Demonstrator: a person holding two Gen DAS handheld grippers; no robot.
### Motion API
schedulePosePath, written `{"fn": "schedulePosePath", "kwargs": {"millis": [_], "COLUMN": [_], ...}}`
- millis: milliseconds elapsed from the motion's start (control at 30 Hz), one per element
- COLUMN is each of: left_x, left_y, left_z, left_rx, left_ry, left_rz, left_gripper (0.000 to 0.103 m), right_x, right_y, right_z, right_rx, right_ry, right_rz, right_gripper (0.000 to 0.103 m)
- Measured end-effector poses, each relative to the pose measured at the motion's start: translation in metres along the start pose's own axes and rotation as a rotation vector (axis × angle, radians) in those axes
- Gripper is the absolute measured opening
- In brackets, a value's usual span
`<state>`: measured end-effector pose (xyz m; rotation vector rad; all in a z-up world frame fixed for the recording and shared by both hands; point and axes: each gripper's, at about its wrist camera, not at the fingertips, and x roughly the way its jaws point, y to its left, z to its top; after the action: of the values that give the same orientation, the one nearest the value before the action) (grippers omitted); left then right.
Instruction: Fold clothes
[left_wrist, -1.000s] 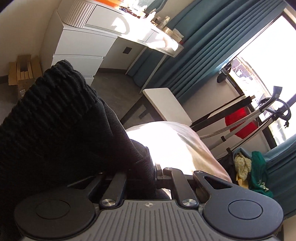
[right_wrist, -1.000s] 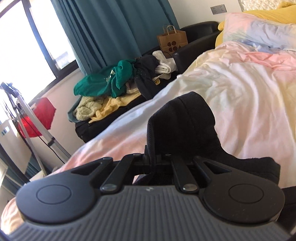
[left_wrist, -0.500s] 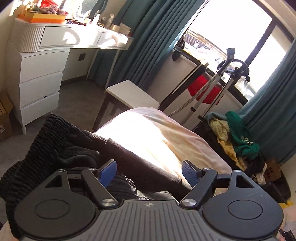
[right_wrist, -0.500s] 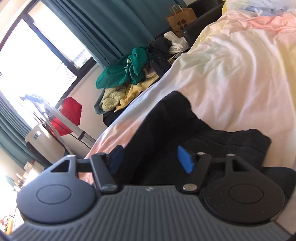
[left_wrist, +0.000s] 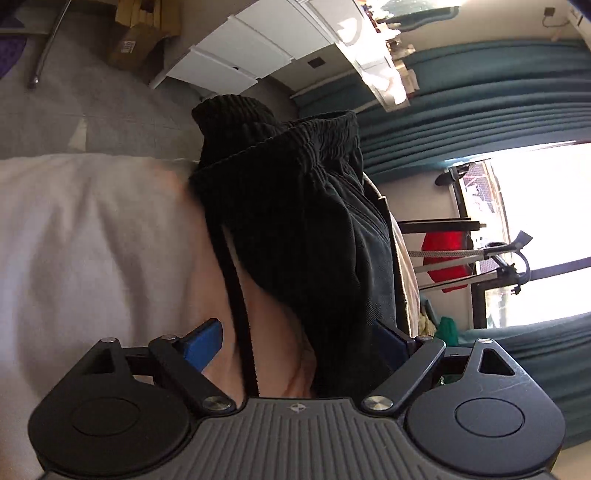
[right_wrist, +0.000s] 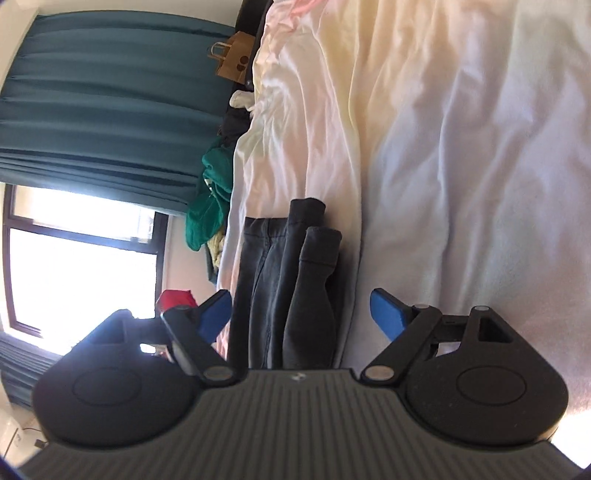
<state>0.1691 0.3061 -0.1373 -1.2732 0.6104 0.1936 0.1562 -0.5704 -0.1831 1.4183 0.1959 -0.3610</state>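
the black trousers (left_wrist: 306, 229) lie bunched at the bed's (left_wrist: 92, 240) edge, waistband toward the floor, legs (right_wrist: 295, 288) doubled alongside. my left gripper (left_wrist: 299, 343) and right gripper (right_wrist: 301, 314) both stand apart, holding nothing. i'd pinch waistband and cuffs, tucking the drawstring (left_wrist: 240, 295) in first.

The left gripper (left_wrist: 299, 343) is standing wide apart, its blue pads (left_wrist: 205, 341) holding nothing. Between the fingers a black garment (left_wrist: 310, 221) is lying on the pale bed sheet (left_wrist: 92, 240), its ribbed waistband (left_wrist: 325, 136) at the far end. A black drawstring (left_wrist: 238, 295) is running from the garment toward the near side. The right pad is perhaps touching the cloth, but it is half hidden. Far behind, a white dresser (left_wrist: 258, 51) and teal curtains (left_wrist: 480, 99) are showing.
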Motion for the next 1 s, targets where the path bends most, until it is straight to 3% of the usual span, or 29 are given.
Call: {"fn": "schedulePosePath", "kwargs": {"millis": [100,200,300,400,433,533,567,600,767,900,1000], "left_x": [0.014,0.032,0.05,0.067,0.072,0.073,0.069,0.065,0.031,-0.006,-0.022], "left_y": [-0.003,-0.007,-0.011,-0.018,-0.021,-0.023,-0.022,-0.022,-0.052,-0.081,-0.101], "left_z": [0.007,0.011,0.012,0.013,0.013,0.018,0.021,0.024,0.042,0.049,0.045], "left_rx": [0.044,0.07,0.06,0.054,0.038,-0.033,-0.062,-0.087,-0.003,0.126,0.245], "left_ry": [-0.044,-0.068,-0.122,-0.171,-0.191,-0.245,-0.251,-0.257,-0.285,-0.328,-0.306], "left_rz": [-0.056,-0.027,-0.027,-0.045,-0.058,-0.044,-0.045,-0.047,0.011,0.026,0.061], "left_gripper": [0.09,0.087,0.087,0.087,0.084,0.053,0.038,0.03,0.01,0.007,0.007], "right_x": [0.018,0.037,0.046,0.057,0.062,0.076,0.077,0.078,0.049,0.014,-0.013], "right_y": [0.003,0.015,0.025,0.026,0.027,0.029,0.03,0.031,0.039,0.045,0.039], "right_z": [-0.001,-0.001,-0.003,-0.005,-0.006,-0.008,-0.01,-0.013,-0.009,-0.007,-0.001], "right_rx": [-0.019,-0.089,-0.196,-0.228,-0.24,-0.278,-0.299,-0.322,-0.291,-0.271,-0.215], "right_ry": [0.033,0.032,-0.04,-0.075,-0.081,-0.103,-0.121,-0.141,-0.193,-0.21,-0.212], "right_rz": [0.05,0.037,-0.037,-0.002,-0.021,-0.084,-0.111,-0.138,-0.078,-0.045,-0.039], "right_gripper": [0.084,0.084,0.084,0.083,0.079,0.05,0.022,0.012,0.01,0.01,0.01]}}
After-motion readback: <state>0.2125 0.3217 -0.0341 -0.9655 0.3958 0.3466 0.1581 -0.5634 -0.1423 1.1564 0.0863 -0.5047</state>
